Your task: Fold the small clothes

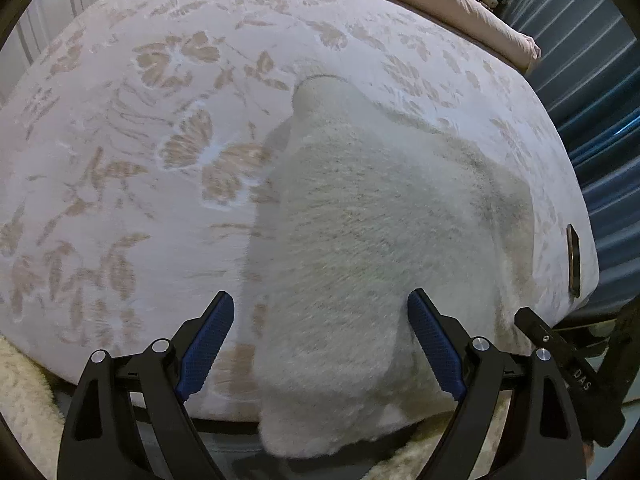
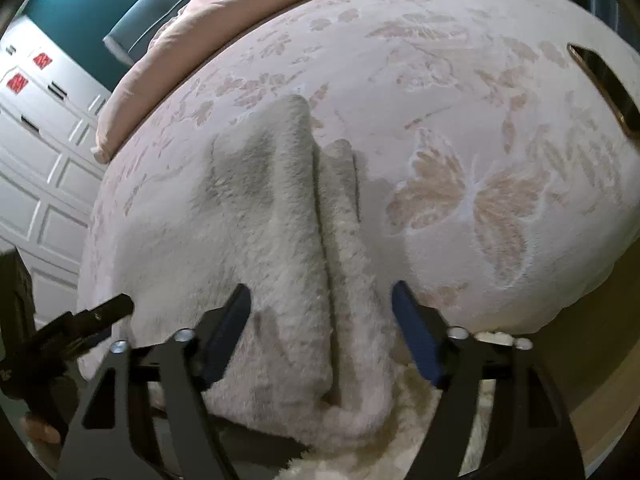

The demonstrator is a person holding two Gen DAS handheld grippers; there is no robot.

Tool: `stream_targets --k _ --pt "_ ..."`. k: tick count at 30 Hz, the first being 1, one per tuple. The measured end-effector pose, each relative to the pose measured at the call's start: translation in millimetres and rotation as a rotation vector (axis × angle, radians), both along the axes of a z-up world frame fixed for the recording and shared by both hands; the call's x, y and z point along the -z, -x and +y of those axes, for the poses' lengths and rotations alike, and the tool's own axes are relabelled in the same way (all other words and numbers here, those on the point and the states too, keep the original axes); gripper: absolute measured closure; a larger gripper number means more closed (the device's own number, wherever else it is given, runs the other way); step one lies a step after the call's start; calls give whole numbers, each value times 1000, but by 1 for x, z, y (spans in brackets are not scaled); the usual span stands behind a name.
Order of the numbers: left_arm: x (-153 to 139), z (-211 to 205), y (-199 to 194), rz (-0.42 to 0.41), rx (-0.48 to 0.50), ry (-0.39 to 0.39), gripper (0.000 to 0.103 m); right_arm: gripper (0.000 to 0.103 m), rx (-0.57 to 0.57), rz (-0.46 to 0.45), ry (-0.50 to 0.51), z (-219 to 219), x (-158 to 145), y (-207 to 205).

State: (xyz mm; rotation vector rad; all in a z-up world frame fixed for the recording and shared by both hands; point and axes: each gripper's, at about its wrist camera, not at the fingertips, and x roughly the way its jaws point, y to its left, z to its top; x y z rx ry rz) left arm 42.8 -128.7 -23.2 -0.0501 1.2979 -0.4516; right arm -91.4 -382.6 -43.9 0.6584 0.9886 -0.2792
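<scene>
Two spread tongs, left (image 1: 320,320) and right (image 2: 320,312), straddle one fluffy garment (image 1: 372,240) unpinched.

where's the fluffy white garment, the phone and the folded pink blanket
fluffy white garment (image 1: 360,240), left wrist view, middle of its top layer
phone (image 2: 604,84), right wrist view, its dark face
folded pink blanket (image 2: 192,40), right wrist view, its upper surface at the bed's far end

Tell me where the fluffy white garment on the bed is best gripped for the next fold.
Probably the near hem of the fluffy white garment, where it overhangs the bed edge. Come from the near side: there the layered edges hang free, so fingers can close around them.
</scene>
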Motion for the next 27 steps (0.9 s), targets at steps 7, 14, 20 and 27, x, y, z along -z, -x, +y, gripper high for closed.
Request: stream_targets --k 7,14,20,27 --pt "-19 24 11 -31 -22 19 17 92 -141 -216 -86 27 -65 -15" --pt "-54 29 20 -137 -9 61 17 92 -76 -211 -110 2 -56 5" --pt "-31 -2 16 -122 49 -30 17 90 -8 -15 -84 -4 13 16" --pt "0 -15 0 -20 33 -43 17 41 -25 2 122 0 -5 -5"
